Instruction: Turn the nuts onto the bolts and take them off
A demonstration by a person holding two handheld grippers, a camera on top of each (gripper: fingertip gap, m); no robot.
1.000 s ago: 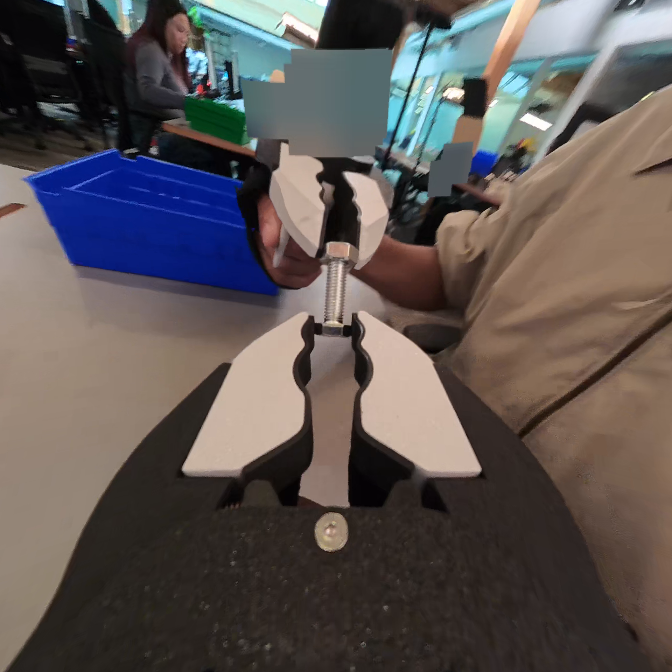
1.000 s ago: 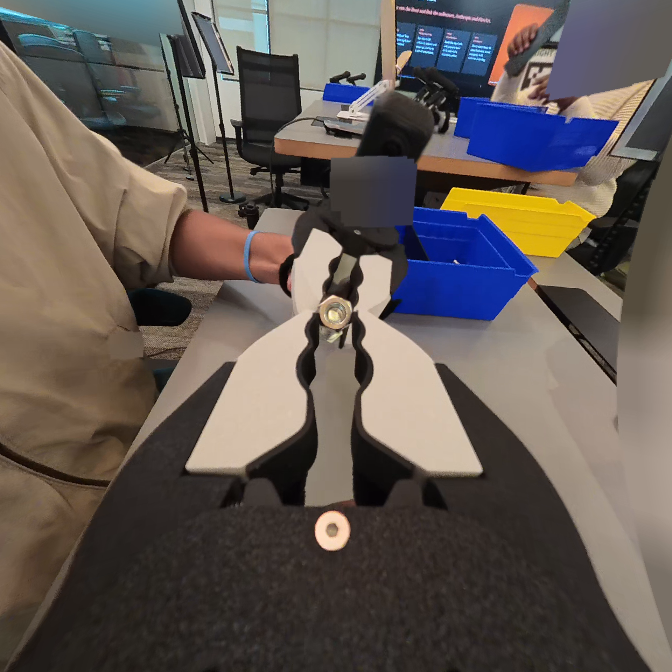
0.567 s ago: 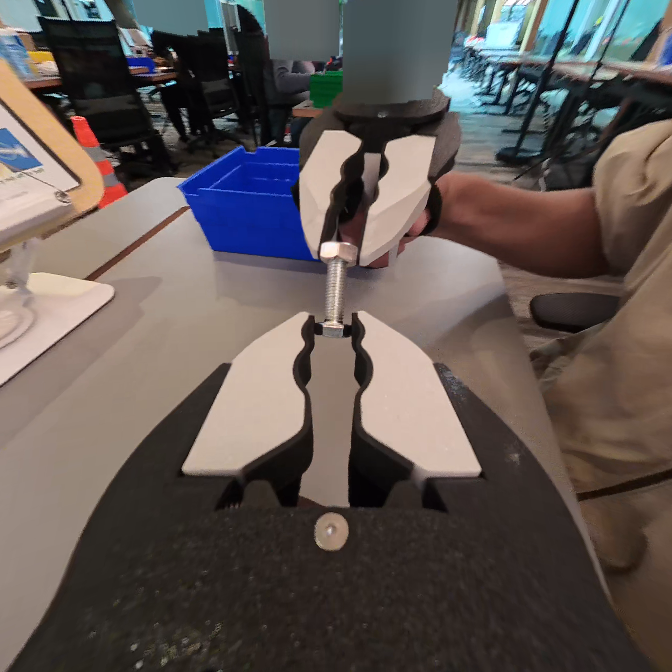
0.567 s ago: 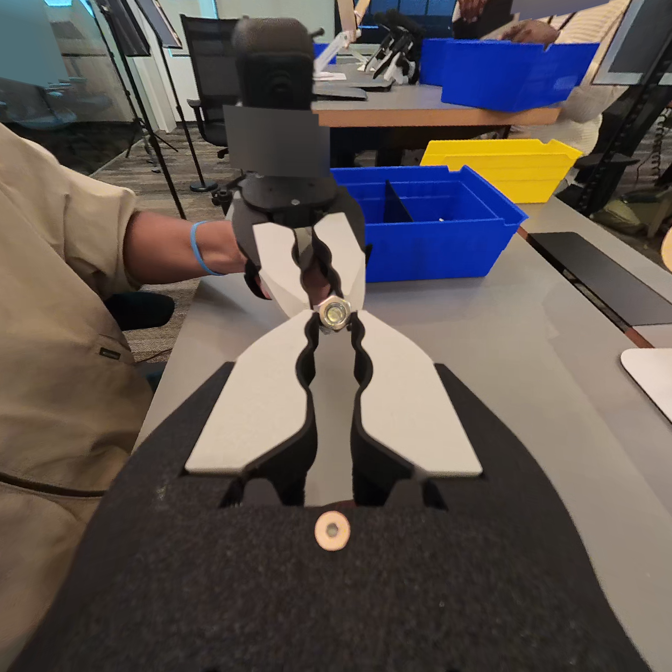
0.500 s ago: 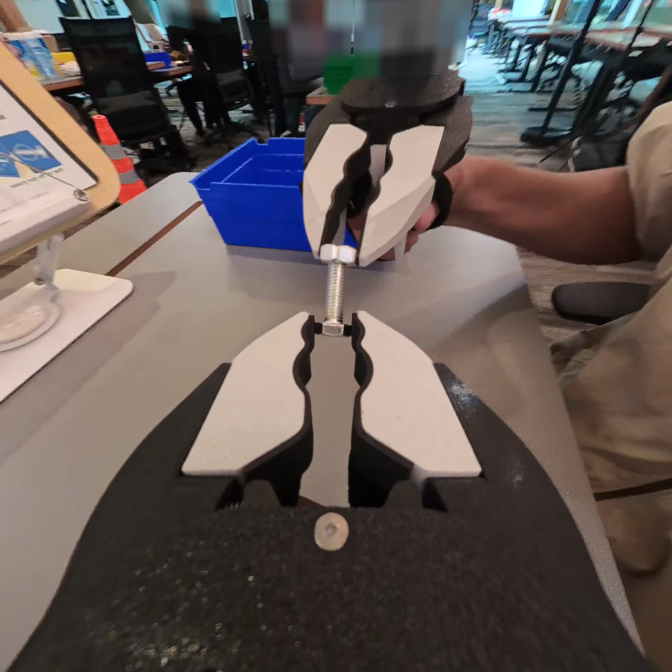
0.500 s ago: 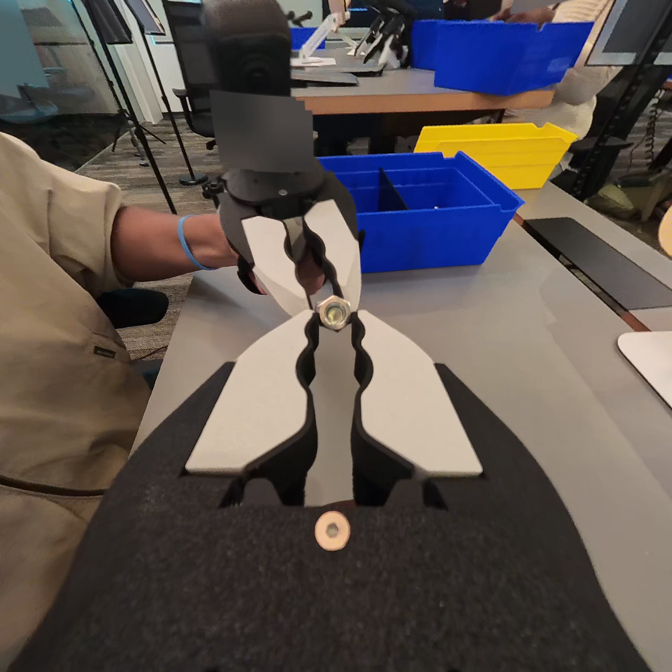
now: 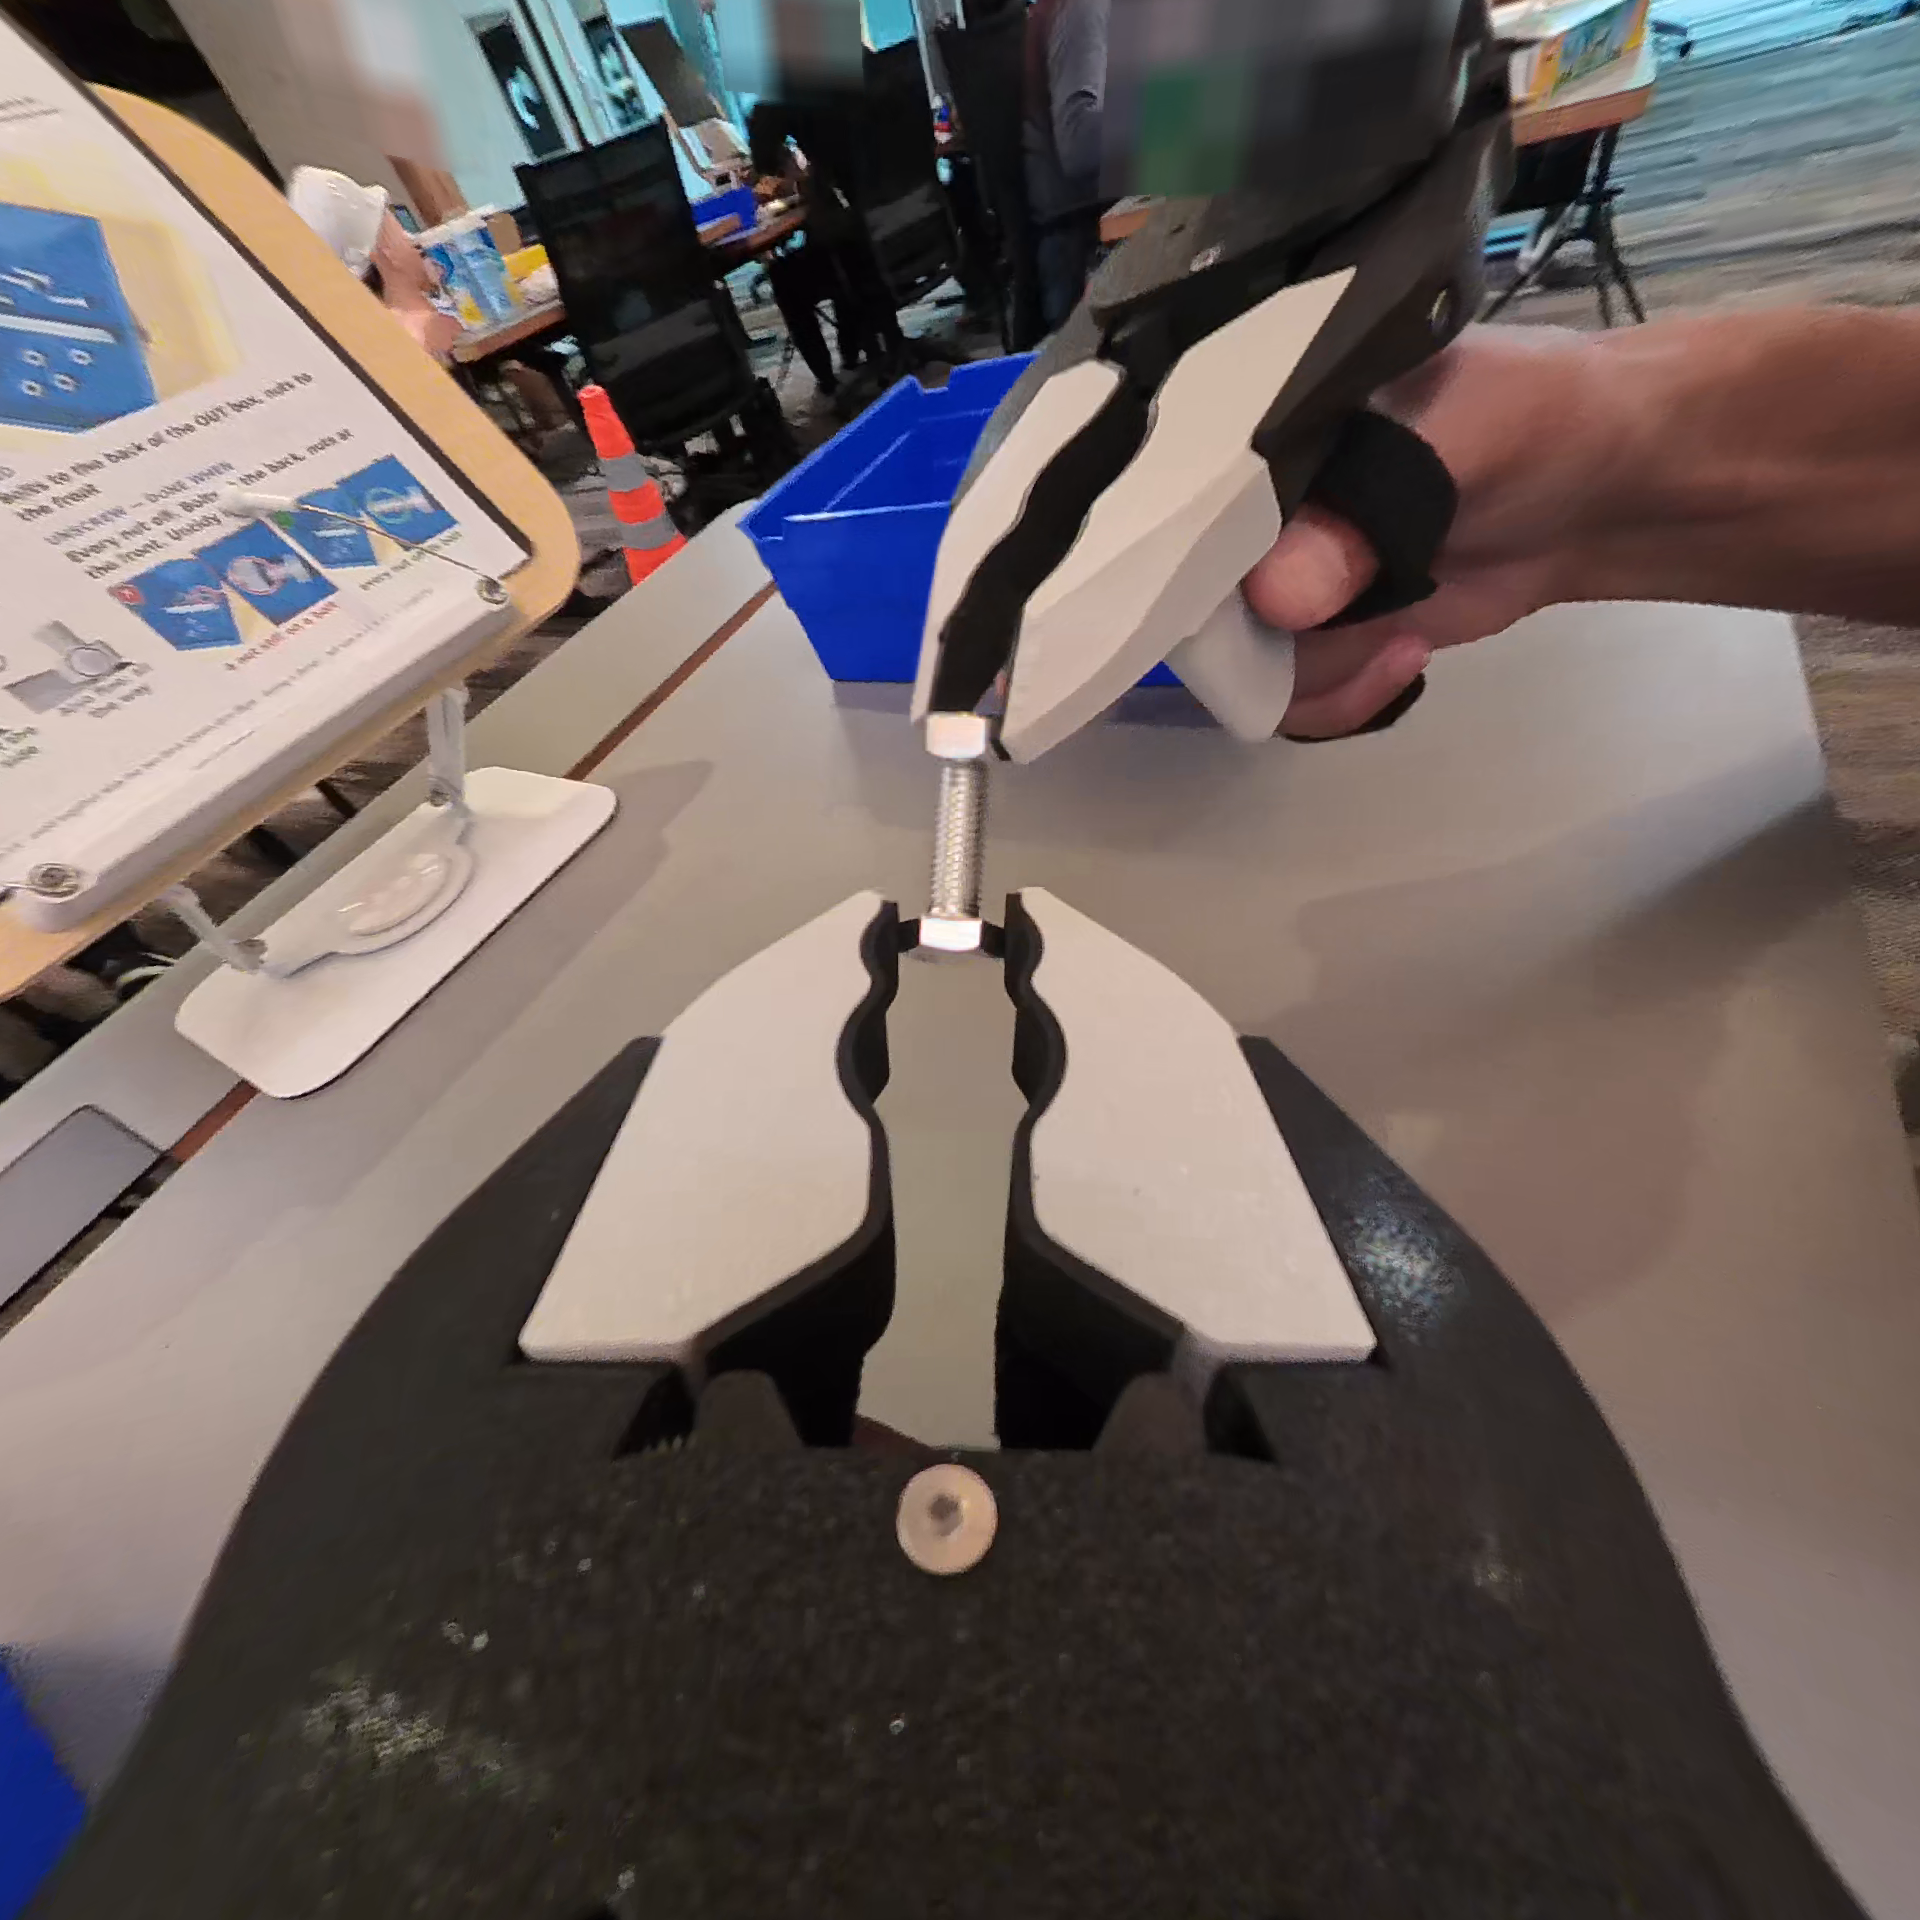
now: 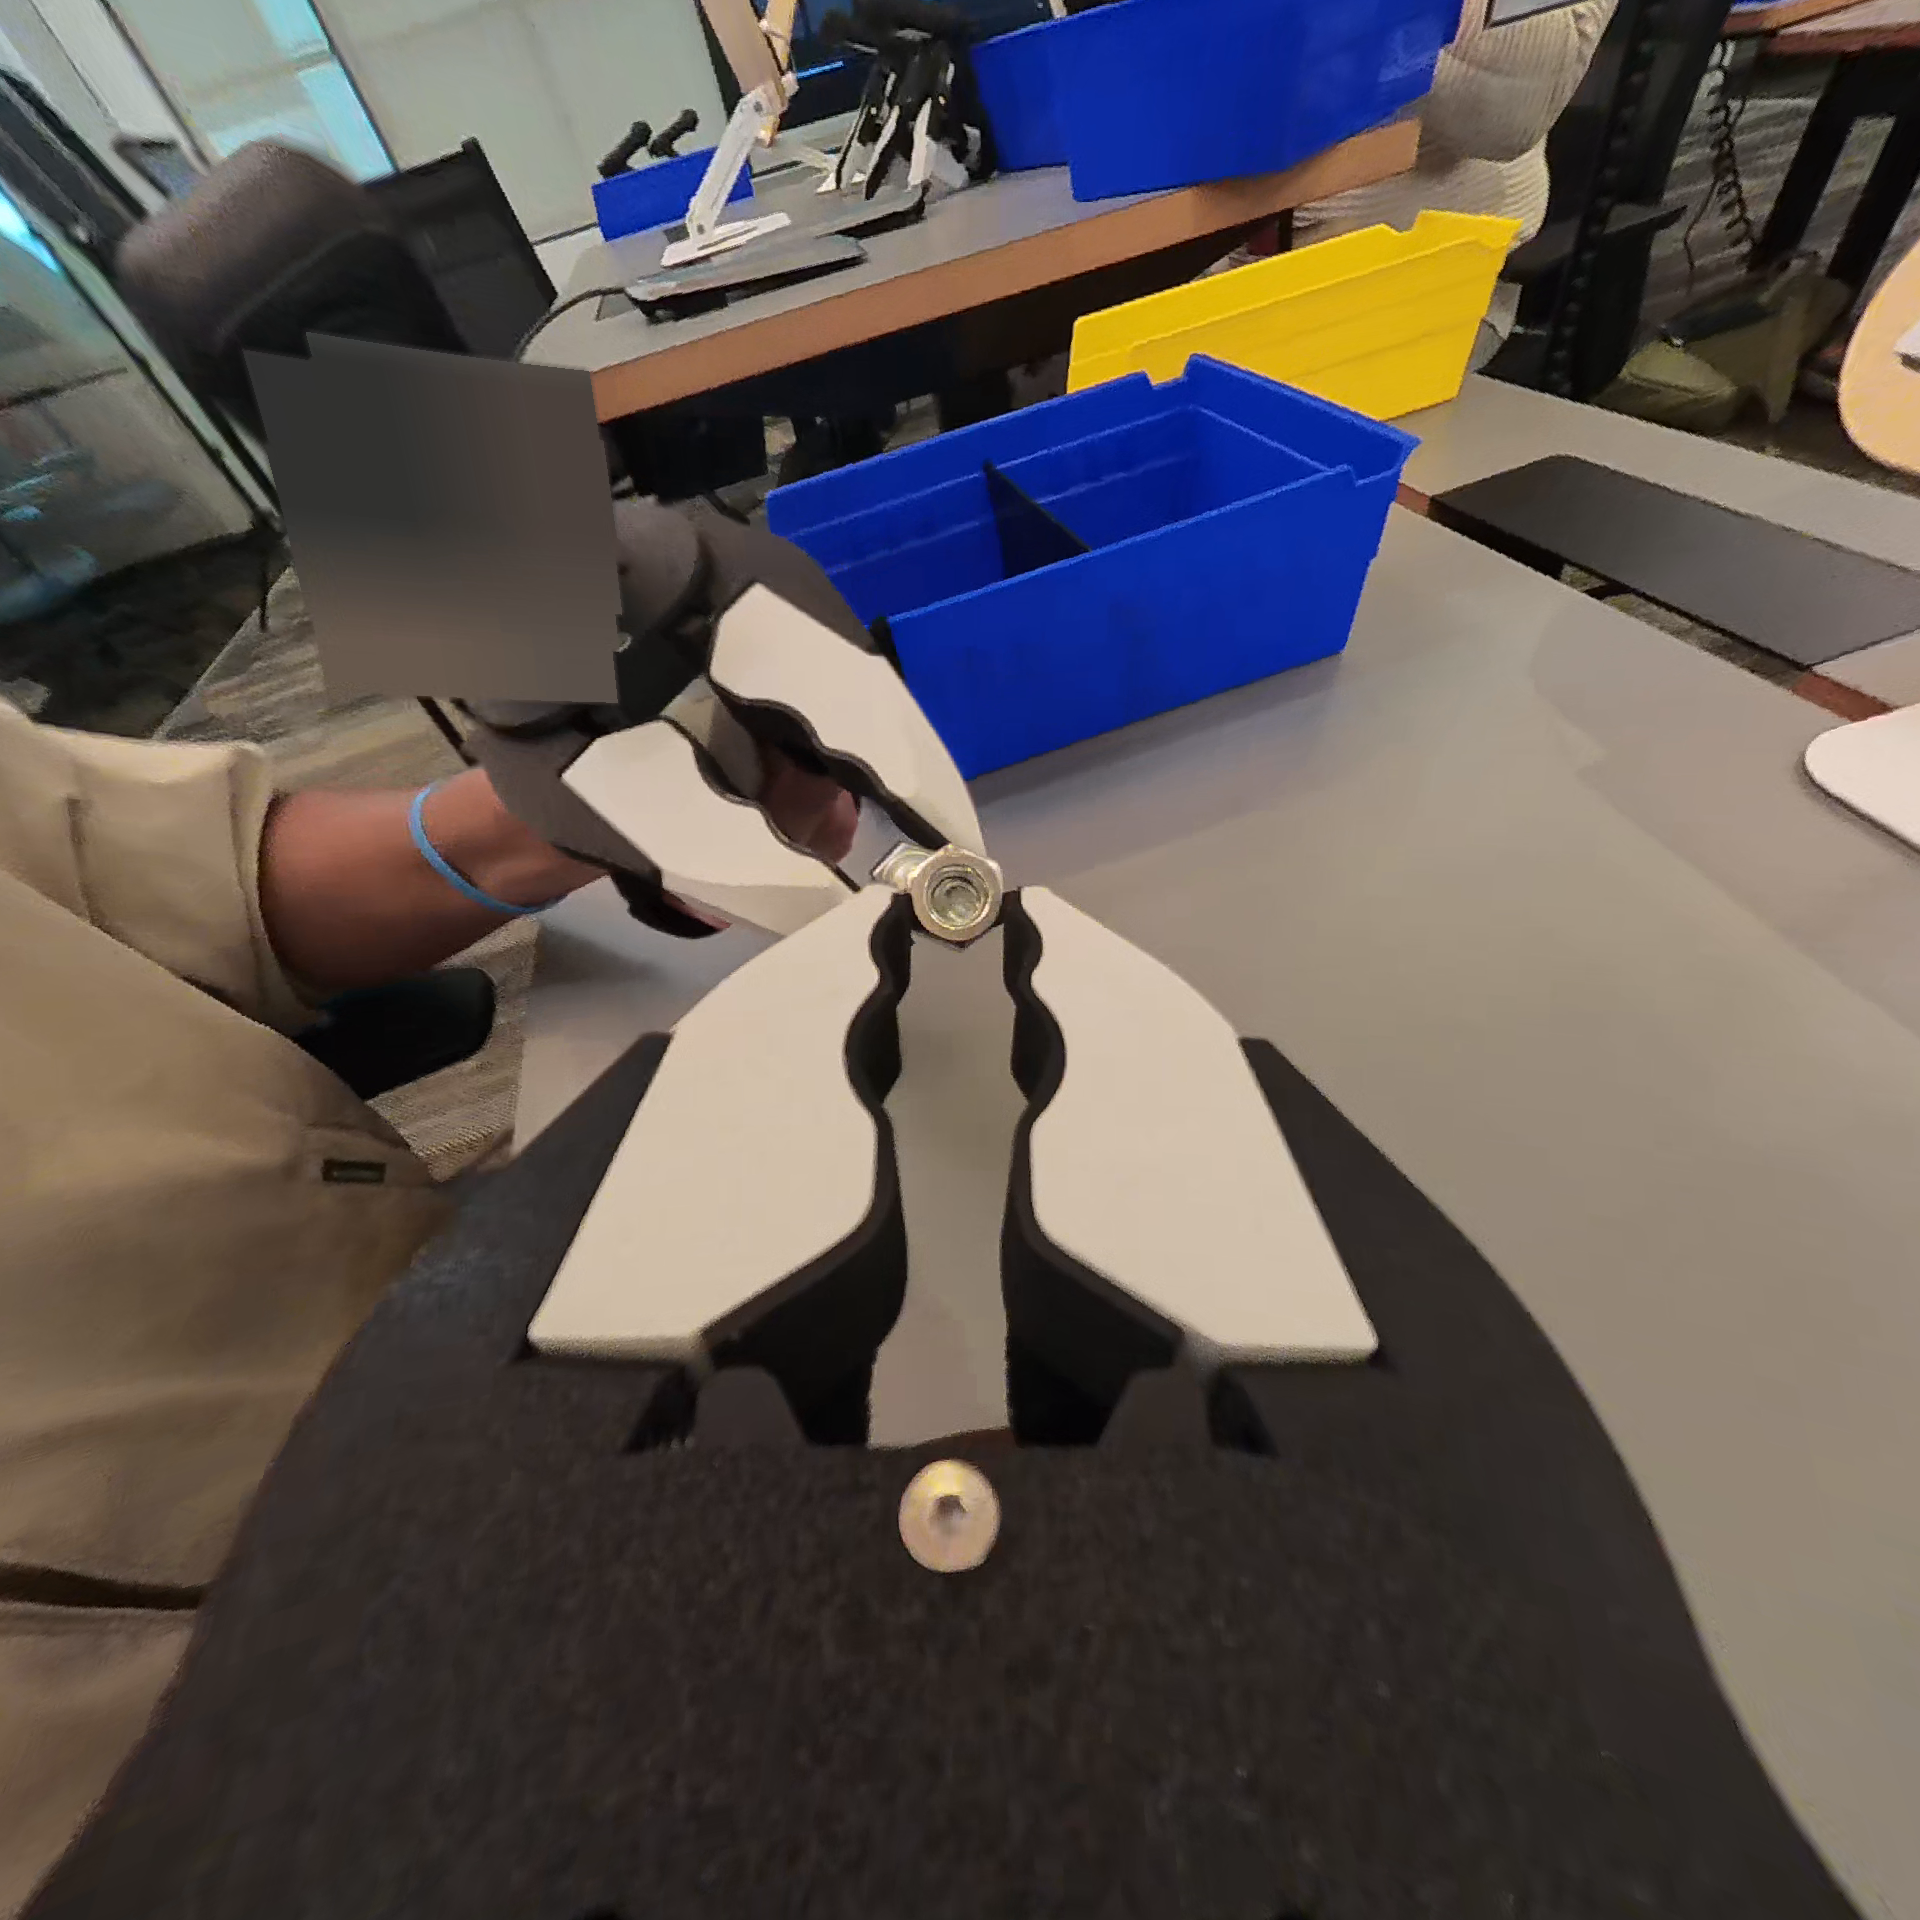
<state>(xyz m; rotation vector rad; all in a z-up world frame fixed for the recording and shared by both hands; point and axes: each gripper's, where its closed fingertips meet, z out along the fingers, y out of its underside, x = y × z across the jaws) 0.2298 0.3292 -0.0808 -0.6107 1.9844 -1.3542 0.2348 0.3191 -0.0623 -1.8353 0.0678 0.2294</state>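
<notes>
A silver bolt [image 7: 958, 831] stands upright between the two grippers above the grey table [image 7: 1455, 935]. My left gripper [image 7: 951, 927] is shut on the bolt's hex head [image 7: 951, 935]. My right gripper [image 7: 966, 732] comes in from the upper right, tilted, and is shut on the nut [image 7: 958, 740] at the far end of the thread. In the right wrist view my right gripper [image 8: 951, 914] pinches the nut [image 8: 951, 896] end-on, with the bolt's tip showing in its hole. The left gripper [image 8: 883, 868] reaches in from the left there, and the shaft is mostly hidden.
A blue bin [image 7: 862, 561] stands behind the right gripper. A divided blue bin [image 8: 1091, 644] and a yellow bin [image 8: 1299, 312] lie beyond the left one. An instruction board on a white stand [image 7: 395, 904] is at the left, a black mat [image 8: 1662, 551] at the far right. The tips of both grippers are at nearly the same place.
Both grippers have swung round with the bolt and nut still held. The right gripper has rolled from upright to a slant, and the left gripper now lies over to the left in the right wrist view.
</notes>
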